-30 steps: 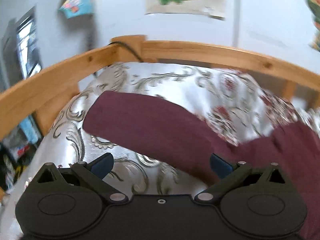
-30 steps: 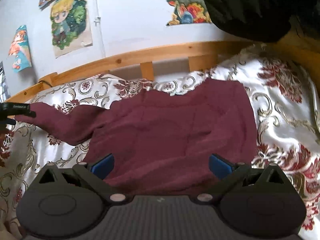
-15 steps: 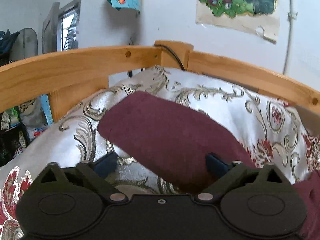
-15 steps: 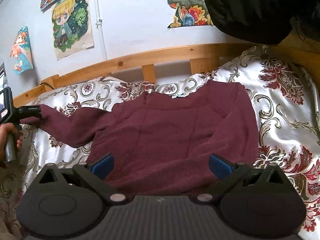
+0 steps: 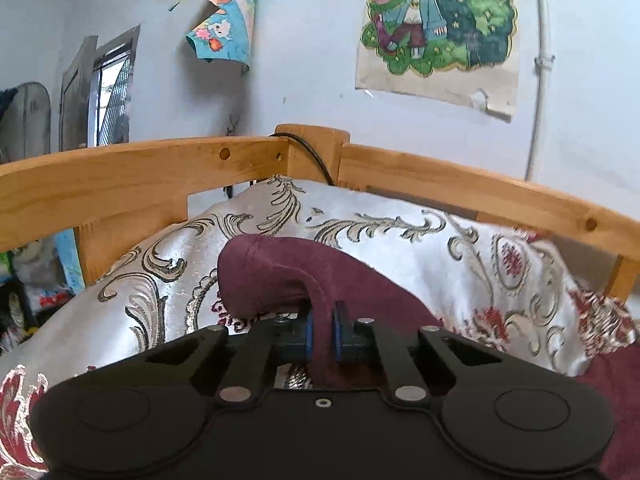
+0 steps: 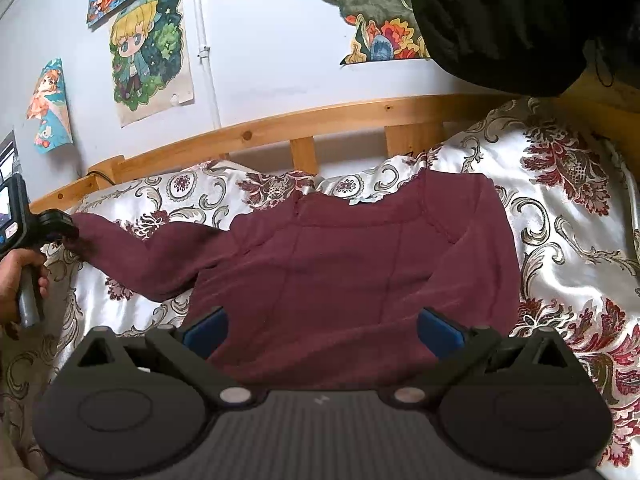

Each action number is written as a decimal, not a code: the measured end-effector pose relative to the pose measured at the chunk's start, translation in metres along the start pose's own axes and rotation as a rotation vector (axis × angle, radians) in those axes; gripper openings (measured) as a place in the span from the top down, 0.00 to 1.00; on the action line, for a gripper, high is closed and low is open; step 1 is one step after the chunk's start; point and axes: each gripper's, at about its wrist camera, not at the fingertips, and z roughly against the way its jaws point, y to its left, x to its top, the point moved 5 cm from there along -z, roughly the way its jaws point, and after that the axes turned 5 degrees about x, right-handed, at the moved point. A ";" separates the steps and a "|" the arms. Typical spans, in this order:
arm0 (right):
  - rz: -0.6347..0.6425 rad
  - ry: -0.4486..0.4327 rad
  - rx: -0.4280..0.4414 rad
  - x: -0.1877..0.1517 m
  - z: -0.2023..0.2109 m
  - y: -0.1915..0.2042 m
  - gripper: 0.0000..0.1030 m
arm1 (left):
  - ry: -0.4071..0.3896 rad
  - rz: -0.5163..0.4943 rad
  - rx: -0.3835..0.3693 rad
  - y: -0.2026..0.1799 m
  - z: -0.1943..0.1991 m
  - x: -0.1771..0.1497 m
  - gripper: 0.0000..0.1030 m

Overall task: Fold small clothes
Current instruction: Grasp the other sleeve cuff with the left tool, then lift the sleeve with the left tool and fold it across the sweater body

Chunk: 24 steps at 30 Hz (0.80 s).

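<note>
A maroon sweater (image 6: pixel 352 264) lies spread on the patterned bedspread, collar toward the headboard rail. Its left sleeve (image 6: pixel 152 256) stretches out to the left. My left gripper (image 5: pixel 322 334) is shut on the end of that sleeve (image 5: pixel 280 276), which bunches up and lifts just ahead of the blue pads. The left gripper also shows in the right wrist view (image 6: pixel 52 224), held by a hand at the sleeve's cuff. My right gripper (image 6: pixel 322 326) is open, its blue pads wide apart over the sweater's lower hem, holding nothing.
The satin floral bedspread (image 6: pixel 580 240) covers the bed. A wooden rail (image 6: pixel 320 124) runs along the wall side and a corner post (image 5: pixel 312 148) with a black cable stands near the sleeve. A black garment (image 6: pixel 512 20) hangs at the upper right. Posters hang on the wall.
My left gripper has closed on the sleeve end, which was lying flat between open pads before. The sleeve now bunches up. The right gripper has stayed open over the hem.
</note>
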 end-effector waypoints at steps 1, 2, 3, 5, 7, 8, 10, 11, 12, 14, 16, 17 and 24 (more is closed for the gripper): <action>0.000 -0.001 0.000 0.000 0.000 0.000 0.00 | -0.007 0.008 -0.009 0.000 0.002 0.000 0.92; 0.001 -0.001 -0.001 0.000 0.000 0.000 0.00 | -0.016 0.010 -0.018 -0.001 0.004 0.001 0.92; 0.003 -0.001 -0.002 0.000 0.000 0.000 0.00 | -0.026 0.010 -0.031 -0.002 0.007 0.003 0.92; 0.007 -0.002 -0.005 0.000 0.000 0.001 0.00 | -0.052 0.012 -0.066 -0.007 0.015 0.008 0.92; 0.005 0.002 -0.012 0.001 0.001 0.001 0.00 | -0.084 0.005 -0.114 -0.014 0.026 0.014 0.92; 0.002 0.005 -0.018 0.001 0.001 0.001 0.00 | -0.097 -0.003 -0.136 -0.018 0.031 0.017 0.92; -0.003 0.016 -0.039 0.000 0.003 -0.001 0.00 | -0.125 -0.028 -0.190 -0.029 0.042 0.024 0.92; -0.004 0.019 -0.050 0.000 0.005 -0.002 0.00 | -0.139 -0.035 -0.217 -0.035 0.047 0.028 0.92; -0.005 0.019 -0.058 0.001 0.008 -0.003 0.00 | -0.153 -0.039 -0.251 -0.041 0.054 0.031 0.92; -0.010 0.016 -0.096 0.003 0.016 -0.009 0.00 | -0.170 -0.047 -0.306 -0.054 0.065 0.037 0.92; -0.021 0.013 -0.141 0.005 0.024 -0.017 0.00 | -0.181 -0.052 -0.354 -0.067 0.076 0.041 0.92; -0.035 0.011 -0.165 0.005 0.028 -0.023 0.00 | -0.188 -0.053 -0.386 -0.076 0.083 0.044 0.92; -0.196 -0.007 -0.248 0.013 0.043 -0.071 0.00 | -0.213 -0.111 -0.626 -0.130 0.145 0.042 0.92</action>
